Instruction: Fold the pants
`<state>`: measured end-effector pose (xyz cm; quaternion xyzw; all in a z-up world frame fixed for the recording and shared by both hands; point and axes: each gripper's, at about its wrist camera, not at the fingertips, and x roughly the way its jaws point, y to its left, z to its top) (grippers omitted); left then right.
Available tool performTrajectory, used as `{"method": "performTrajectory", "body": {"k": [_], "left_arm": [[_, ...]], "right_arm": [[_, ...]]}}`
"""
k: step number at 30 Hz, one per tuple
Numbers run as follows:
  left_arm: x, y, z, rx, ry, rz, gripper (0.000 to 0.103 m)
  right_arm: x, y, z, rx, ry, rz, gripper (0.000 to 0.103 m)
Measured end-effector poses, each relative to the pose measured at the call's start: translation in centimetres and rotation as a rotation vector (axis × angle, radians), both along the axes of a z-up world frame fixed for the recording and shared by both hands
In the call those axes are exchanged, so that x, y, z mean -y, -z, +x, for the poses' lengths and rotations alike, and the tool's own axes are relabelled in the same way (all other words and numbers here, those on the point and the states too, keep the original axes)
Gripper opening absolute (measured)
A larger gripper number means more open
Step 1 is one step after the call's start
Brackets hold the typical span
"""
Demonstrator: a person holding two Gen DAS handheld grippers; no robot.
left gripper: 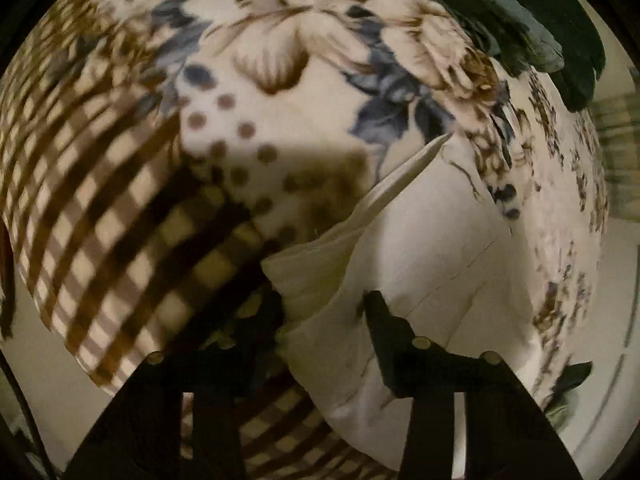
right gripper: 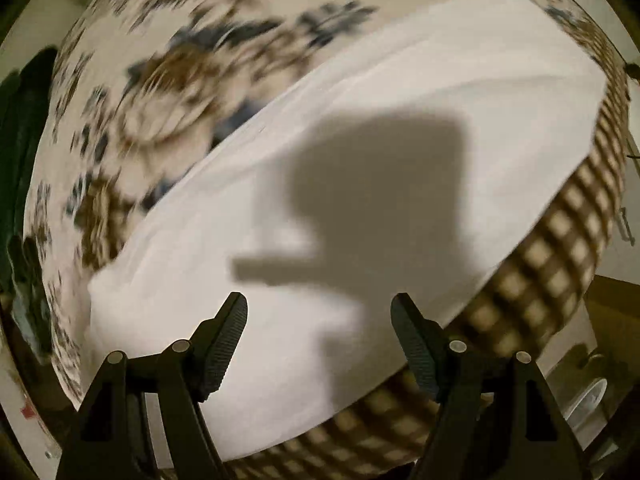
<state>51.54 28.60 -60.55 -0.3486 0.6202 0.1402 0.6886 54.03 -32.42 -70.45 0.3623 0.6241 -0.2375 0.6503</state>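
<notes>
White pants (right gripper: 360, 184) lie spread on a bed, over a blanket (left gripper: 280, 92) printed with brown and blue flowers and edged in brown checks. In the left wrist view a bunched fold of the pants (left gripper: 420, 260) rises between the fingers of the left tool (left gripper: 324, 320), which looks clamped on that cloth, though one finger is lost in shadow. The right tool (right gripper: 320, 312) hangs over the flat cloth with its fingers wide apart and nothing between them. Dark green fabric (left gripper: 540, 20) lies at the blanket's far edge.
</notes>
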Motion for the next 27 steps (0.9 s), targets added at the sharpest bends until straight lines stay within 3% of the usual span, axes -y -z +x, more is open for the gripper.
{"method": "performTrajectory", "body": {"k": [3, 8, 14, 15, 16, 18, 19, 20, 22, 24, 27], "left_arm": [[0.7, -2.0, -0.1, 0.065, 0.033, 0.060, 0.021], [0.6, -5.1, 0.2, 0.161, 0.072, 0.127, 0.017], [-2.5, -3.7, 2.6, 0.129, 0.033, 0.194, 0.000], [-3.3, -3.6, 2.6, 0.135, 0.014, 0.194, 0.000], [-4.2, -3.3, 2.6, 0.146, -0.002, 0.137, 0.000], [-5.3, -2.5, 2.3, 0.179, -0.033, -0.046, 0.004], [-5.4, -2.4, 2.1, 0.180, -0.039, -0.078, 0.012], [-5.3, -2.5, 1.7, 0.184, -0.037, -0.102, 0.017], [-5.1, -2.7, 0.9, 0.189, -0.033, -0.117, 0.041], [-5.0, -2.3, 0.2, 0.199, -0.046, -0.144, 0.049], [-3.8, -0.9, -0.2, 0.151, -0.063, -0.178, 0.049]], "right_arm": [[-2.2, 0.5, 0.4, -0.021, -0.027, -0.002, 0.077], [-3.8, 0.4, 0.4, -0.028, -0.054, -0.016, 0.077], [-4.3, 0.7, -0.5, -0.044, -0.038, -0.005, 0.077], [-4.4, 0.7, -0.8, -0.044, -0.040, -0.004, 0.077], [-3.9, 0.8, -0.9, -0.045, -0.042, 0.000, 0.077], [-4.0, 0.9, -1.3, -0.038, -0.047, 0.015, 0.077], [-4.1, 1.0, -1.5, -0.036, -0.049, 0.022, 0.077], [-4.1, 1.0, -1.8, -0.035, -0.051, 0.026, 0.077], [-4.1, 1.2, -2.4, -0.034, -0.050, 0.030, 0.077], [-4.4, 1.4, -2.5, -0.036, -0.049, 0.034, 0.077], [-4.5, 1.5, -2.2, -0.045, -0.061, 0.033, 0.077]]}}
